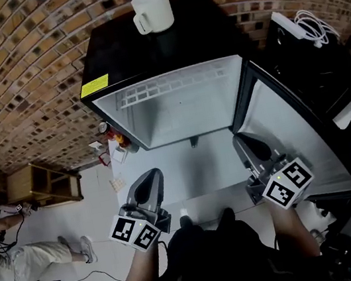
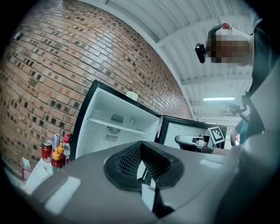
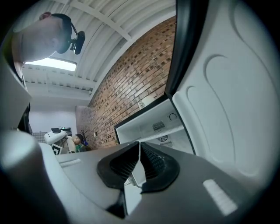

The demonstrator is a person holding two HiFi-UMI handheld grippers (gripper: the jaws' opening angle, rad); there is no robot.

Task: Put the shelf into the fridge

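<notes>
A black mini fridge [image 1: 159, 48] stands open against the brick wall, its white inside [image 1: 184, 111] facing me and its door [image 1: 297, 142] swung out to the right. A pale flat shelf [image 1: 195, 173] hangs level in front of the opening. My left gripper [image 1: 153, 175] is shut on the shelf's left edge and my right gripper [image 1: 243, 141] on its right edge. In the left gripper view a thin white edge of the shelf [image 2: 143, 171] sits between the pads of the left gripper [image 2: 141, 164]. The right gripper view shows the same shelf [image 3: 138, 176] pinched in the right gripper [image 3: 139, 162].
A white mug [image 1: 153, 11] rests on the fridge top and a white wire rack [image 1: 172, 84] sits high inside. Sauce bottles and a can [image 1: 111, 137] stand left of the fridge. A wooden unit [image 1: 42, 183] and a person [image 1: 15, 262] are further left. A power strip [image 1: 299, 23] lies at right.
</notes>
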